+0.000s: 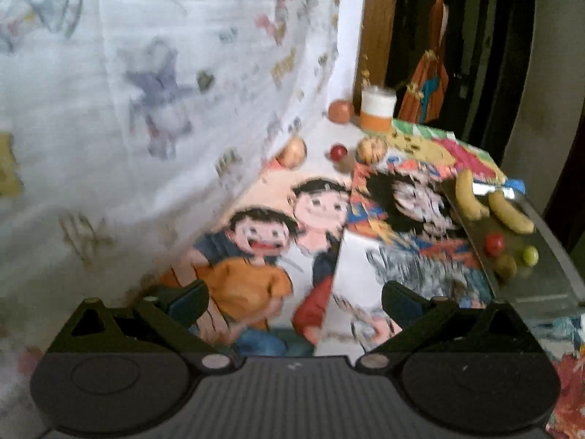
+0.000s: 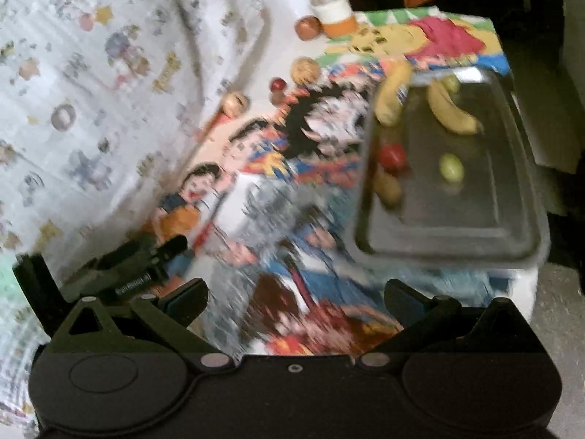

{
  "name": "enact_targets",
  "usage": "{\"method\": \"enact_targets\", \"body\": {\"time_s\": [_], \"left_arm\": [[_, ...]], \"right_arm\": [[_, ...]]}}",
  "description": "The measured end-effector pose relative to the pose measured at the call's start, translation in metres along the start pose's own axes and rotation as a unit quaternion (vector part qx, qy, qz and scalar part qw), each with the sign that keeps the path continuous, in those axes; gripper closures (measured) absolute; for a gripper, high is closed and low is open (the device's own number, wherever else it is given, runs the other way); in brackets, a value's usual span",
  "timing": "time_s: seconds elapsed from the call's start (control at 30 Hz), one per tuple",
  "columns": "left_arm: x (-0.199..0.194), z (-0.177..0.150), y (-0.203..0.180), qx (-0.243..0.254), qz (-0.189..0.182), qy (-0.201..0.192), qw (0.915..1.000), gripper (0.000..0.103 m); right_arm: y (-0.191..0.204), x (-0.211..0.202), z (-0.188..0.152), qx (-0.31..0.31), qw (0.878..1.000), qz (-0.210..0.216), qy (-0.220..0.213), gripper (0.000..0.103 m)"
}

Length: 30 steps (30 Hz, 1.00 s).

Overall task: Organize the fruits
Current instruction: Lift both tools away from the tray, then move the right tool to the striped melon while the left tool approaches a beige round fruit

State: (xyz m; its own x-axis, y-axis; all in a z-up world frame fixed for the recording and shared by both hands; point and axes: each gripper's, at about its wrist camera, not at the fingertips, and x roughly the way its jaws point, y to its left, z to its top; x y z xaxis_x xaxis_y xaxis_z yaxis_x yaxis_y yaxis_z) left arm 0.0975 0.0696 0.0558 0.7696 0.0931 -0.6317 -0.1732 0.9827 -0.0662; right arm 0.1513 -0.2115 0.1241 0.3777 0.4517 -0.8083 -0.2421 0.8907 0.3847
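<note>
A cartoon cloth (image 1: 256, 278) covers the table under my tongs, a printed sheet (image 1: 109, 109) hangs left. The tray (image 2: 457, 226) ahead-right holds bananas (image 2: 449, 109). My left tongs (image 1: 294, 301) and right tongs (image 2: 296, 298) are wide, empty.

Two bananas lie in one dark tray (image 2: 512, 226): one (image 2: 393, 97) at the 11 o'clock corner, one (image 2: 451, 111) at 12 o'clock. Three small round fruits sit in the tray: one red (image 2: 391, 155), one brown (image 2: 387, 187), one green (image 2: 451, 167). A possible fourth, greenish (image 2: 451, 82), is too blurred to confirm. Outside the tray, toward 10 o'clock, five round fruits rest on the cartoon-print cloth (image 2: 278, 197): one reddish-brown (image 2: 309, 27), two tan (image 2: 305, 69) (image 2: 237, 104), one small red (image 2: 278, 83), one small brown (image 1: 344, 164). One white-and-orange jar (image 2: 336, 14) stands at 12 o'clock.
</note>
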Motion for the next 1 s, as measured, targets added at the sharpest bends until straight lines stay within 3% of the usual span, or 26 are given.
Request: {"method": "enact_targets", "body": {"time_s": [0.13, 0.33, 0.5, 0.63, 0.83, 1.0], "left_arm": [[-0.01, 0.02, 0.004, 0.008, -0.013, -0.015, 0.9998, 0.0], [-0.031, 0.061, -0.003, 0.045, -0.029, -0.073, 0.9959, 0.0], [-0.029, 0.089, -0.019, 0.099, -0.035, -0.113, 0.9881, 0.0], [-0.01, 0.097, -0.03, 0.139, -0.045, -0.12, 0.982, 0.0], [0.034, 0.102, -0.051, 0.202, -0.059, -0.116, 0.9706, 0.0], [0.078, 0.104, -0.055, 0.187, -0.063, -0.072, 0.9777, 0.0]], "right_arm": [[0.025, -0.015, 0.035, -0.031, 0.999, 0.018, -0.014, 0.001], [0.061, -0.058, 0.11, -0.089, 0.993, 0.04, -0.064, 0.001], [0.081, -0.074, 0.163, -0.211, 0.969, 0.052, -0.121, 0.0], [0.071, -0.053, 0.196, -0.296, 0.946, 0.062, -0.118, 0.0], [0.039, 0.002, 0.223, -0.343, 0.931, 0.072, -0.106, 0.0], [0.025, 0.061, 0.225, -0.435, 0.893, 0.055, -0.1, 0.001]]}}
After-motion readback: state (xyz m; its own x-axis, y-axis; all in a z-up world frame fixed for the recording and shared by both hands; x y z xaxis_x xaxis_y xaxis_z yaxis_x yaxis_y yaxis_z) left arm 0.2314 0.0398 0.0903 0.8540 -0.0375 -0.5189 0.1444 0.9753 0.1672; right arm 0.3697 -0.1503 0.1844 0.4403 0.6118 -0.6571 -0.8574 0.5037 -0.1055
